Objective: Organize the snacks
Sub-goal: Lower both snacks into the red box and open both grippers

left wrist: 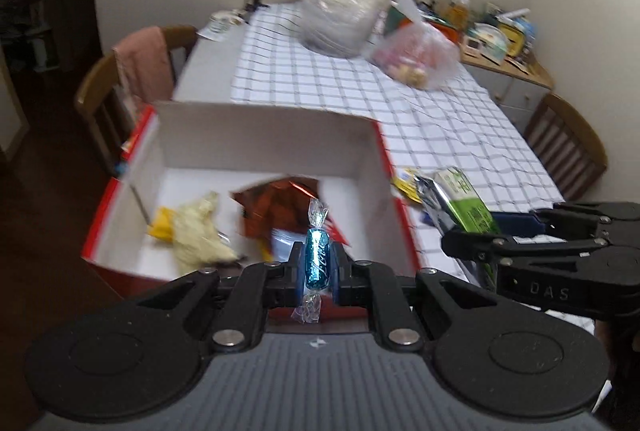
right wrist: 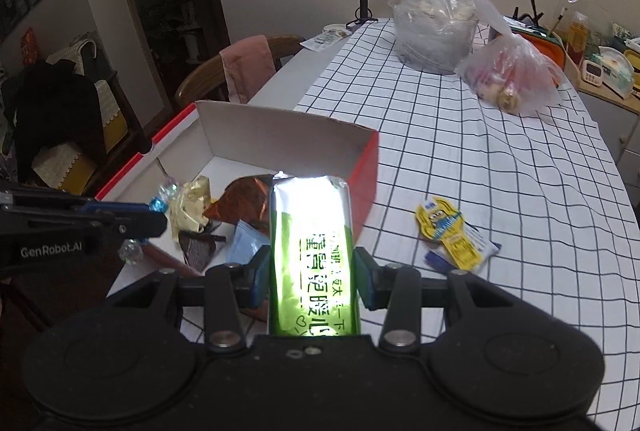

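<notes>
Table (right wrist: 500, 167), checked cloth. Red box (left wrist: 264, 135), open, several wrappers inside. Right tongs (right wrist: 312, 271) pinching green packet (right wrist: 312, 255) at box's near right corner. Left tongs (left wrist: 317, 265) pinching blue candy (left wrist: 317, 259) upright over box's near edge.

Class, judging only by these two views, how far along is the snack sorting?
Done: several wrapped snacks lie in the red-sided cardboard box. In hand: left gripper clamps a blue foil candy; right gripper clamps a green foil packet. Left: a yellow sachet on the checked tablecloth.
</notes>
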{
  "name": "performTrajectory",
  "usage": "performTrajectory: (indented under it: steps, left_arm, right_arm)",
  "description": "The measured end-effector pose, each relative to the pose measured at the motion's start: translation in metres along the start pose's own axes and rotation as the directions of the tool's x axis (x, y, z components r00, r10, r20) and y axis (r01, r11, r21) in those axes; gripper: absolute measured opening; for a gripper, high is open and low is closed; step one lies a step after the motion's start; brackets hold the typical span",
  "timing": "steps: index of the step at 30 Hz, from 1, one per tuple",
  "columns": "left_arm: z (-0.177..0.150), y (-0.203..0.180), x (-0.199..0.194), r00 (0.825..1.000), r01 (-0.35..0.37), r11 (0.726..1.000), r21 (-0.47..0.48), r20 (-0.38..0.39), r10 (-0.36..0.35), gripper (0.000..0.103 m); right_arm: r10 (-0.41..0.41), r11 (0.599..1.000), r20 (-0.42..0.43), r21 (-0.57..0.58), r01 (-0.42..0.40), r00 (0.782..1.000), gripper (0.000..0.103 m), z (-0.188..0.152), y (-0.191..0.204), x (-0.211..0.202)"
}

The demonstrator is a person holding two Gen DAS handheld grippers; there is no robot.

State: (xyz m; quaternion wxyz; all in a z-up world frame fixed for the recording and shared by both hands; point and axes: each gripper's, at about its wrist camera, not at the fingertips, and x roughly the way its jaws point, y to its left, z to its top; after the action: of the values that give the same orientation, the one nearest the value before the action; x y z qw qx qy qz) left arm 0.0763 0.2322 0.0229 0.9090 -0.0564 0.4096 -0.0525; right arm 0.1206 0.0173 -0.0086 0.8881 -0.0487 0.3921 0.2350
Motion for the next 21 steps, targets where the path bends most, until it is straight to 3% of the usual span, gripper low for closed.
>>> performTrajectory:
  steps: [10,21]
  left_arm:
    - [0.022,0.055,0.026,0.996,-0.089,0.996,0.023,-0.001,0.089,0.012]
    - [0.024,0.082,0.077,0.987,-0.118,0.989,0.093,-0.096,0.126,0.012]
  right_arm:
    - [-0.05,0.998,-0.048,-0.026,0.048,0.998,0.041,0.02,0.031,0.057]
    - [-0.117,0.99,-0.12,-0.096,0.106,0.986,0.041,0.017,0.055,0.103]
